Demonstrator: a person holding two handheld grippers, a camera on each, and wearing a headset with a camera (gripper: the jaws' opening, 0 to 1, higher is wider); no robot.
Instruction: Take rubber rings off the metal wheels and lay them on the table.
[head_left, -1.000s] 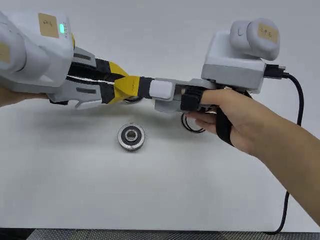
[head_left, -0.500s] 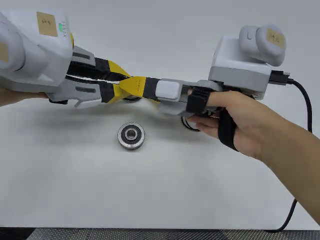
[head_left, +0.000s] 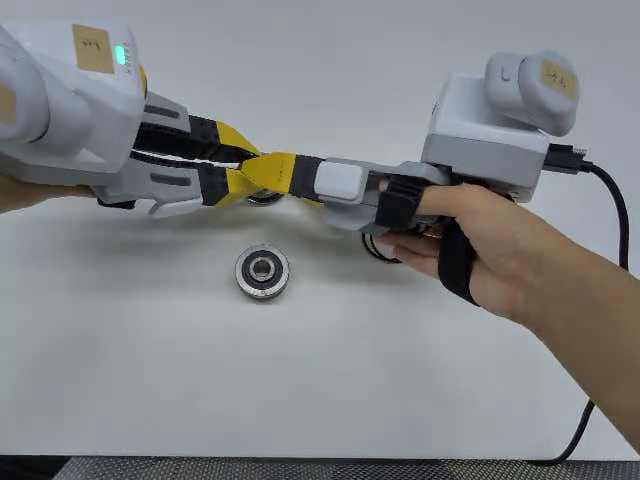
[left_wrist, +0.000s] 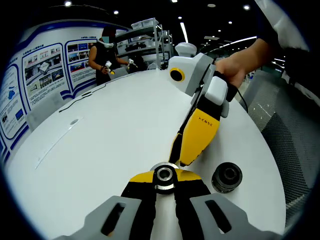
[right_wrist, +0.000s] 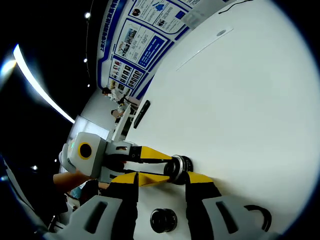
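My left gripper (head_left: 250, 172) (left_wrist: 165, 177) reaches in from the left and is shut on a small metal wheel (left_wrist: 165, 176) (right_wrist: 179, 167) held just above the table. The right gripper (head_left: 275, 172) (right_wrist: 165, 177) meets it from the right. Its yellow fingertips (left_wrist: 182, 159) close on the upper right rim of that wheel, where the black rubber ring sits. A second wheel (head_left: 263, 272) (left_wrist: 226, 177) (right_wrist: 163, 220) lies flat on the white table (head_left: 150, 360), in front of the tips. A loose black rubber ring (head_left: 385, 252) (right_wrist: 257, 215) lies under the right hand.
A black cable (head_left: 610, 300) runs from the right gripper's body down over the table's near right edge. A dark grated floor strip (head_left: 300, 470) shows past the front edge. People stand far off by the wall posters (left_wrist: 107, 55).
The right gripper and hand have drawn a little to the right, so its tip overlaps the left gripper's tips less. The left gripper and the wheel on the table have stayed put.
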